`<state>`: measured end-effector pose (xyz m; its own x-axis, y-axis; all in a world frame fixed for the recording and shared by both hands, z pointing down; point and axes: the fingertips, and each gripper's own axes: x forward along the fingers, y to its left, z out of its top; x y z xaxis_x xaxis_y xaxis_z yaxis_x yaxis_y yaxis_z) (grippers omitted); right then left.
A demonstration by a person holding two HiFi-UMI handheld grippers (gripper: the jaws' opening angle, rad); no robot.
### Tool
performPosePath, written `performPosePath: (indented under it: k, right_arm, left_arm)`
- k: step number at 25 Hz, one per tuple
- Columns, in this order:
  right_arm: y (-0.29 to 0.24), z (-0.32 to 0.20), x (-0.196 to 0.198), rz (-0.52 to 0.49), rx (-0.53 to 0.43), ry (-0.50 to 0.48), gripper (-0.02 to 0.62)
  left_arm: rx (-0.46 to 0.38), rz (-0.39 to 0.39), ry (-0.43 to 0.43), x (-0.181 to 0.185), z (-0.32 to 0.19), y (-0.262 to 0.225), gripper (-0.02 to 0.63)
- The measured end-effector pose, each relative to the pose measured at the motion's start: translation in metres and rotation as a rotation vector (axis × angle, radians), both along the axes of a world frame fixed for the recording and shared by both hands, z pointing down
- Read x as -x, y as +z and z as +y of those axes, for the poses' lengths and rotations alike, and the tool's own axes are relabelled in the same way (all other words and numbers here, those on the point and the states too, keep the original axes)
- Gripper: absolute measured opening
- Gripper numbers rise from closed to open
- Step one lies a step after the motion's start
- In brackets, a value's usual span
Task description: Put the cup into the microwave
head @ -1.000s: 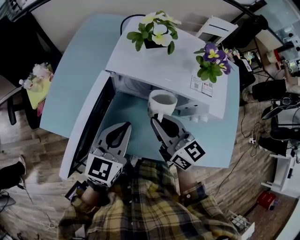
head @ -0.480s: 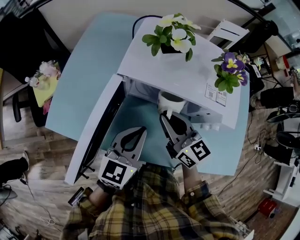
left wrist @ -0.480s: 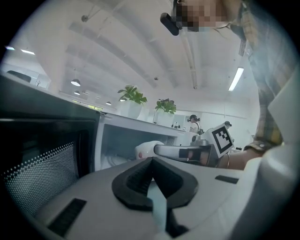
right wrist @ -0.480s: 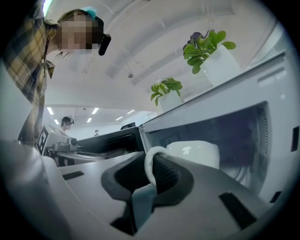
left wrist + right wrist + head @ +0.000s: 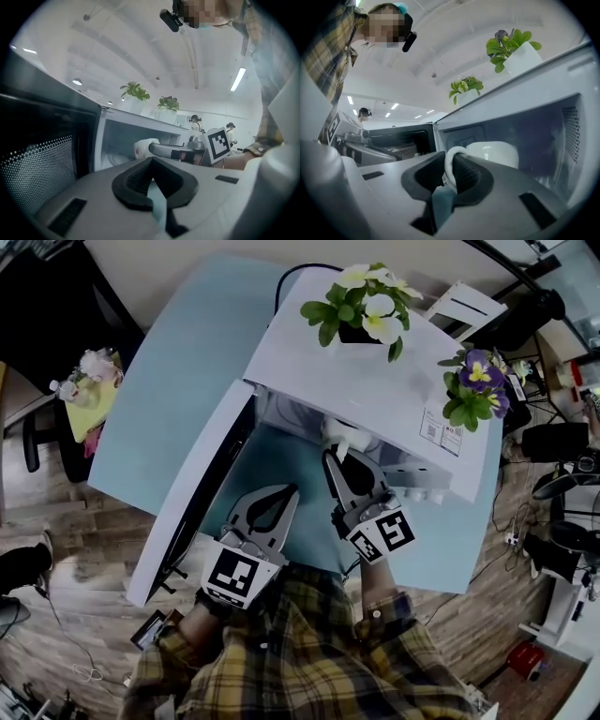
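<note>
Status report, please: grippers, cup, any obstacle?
Right gripper shut on cup, by handle. Left gripper shut, empty. Cup at open microwave mouth. Path looks clear.

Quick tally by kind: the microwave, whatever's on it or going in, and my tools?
Microwave: 1
Potted plants: 2 (white-flowered plant, purple-flowered plant)
Cup: 1
Tools: 2 (left tool, right tool)
Total: 6
</note>
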<state>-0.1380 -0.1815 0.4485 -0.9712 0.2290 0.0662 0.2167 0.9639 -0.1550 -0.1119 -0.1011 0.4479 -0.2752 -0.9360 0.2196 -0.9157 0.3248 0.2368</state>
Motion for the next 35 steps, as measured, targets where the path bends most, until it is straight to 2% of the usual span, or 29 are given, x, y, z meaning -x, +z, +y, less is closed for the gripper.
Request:
performPosePath:
  k: [8, 19, 30, 35]
  right_arm:
    - [0.009, -0.007, 0.01, -0.016, -0.057, 0.038, 0.055]
    - [0.02, -0.016, 0.025, -0.035, -0.1, 0.05, 0.055]
    - [0.027, -0.034, 0.049, -0.044, -0.147, 0.148, 0.055]
    - [0.033, -0.041, 0.053, -0.011, -0.143, 0.188, 0.055]
  left_arm:
    - [-0.012, -0.026, 0.02, -0.002, -0.013, -0.005, -0.008]
    - [0.013, -0.033, 0.011, -0.006, -0.008, -0.004, -0.007]
    - [0.005, -0.033, 0.015, -0.011, -0.003, -0.002, -0.007]
    - [0.003, -0.032, 0.022, -0.014, -0.001, -0.004, -0.008]
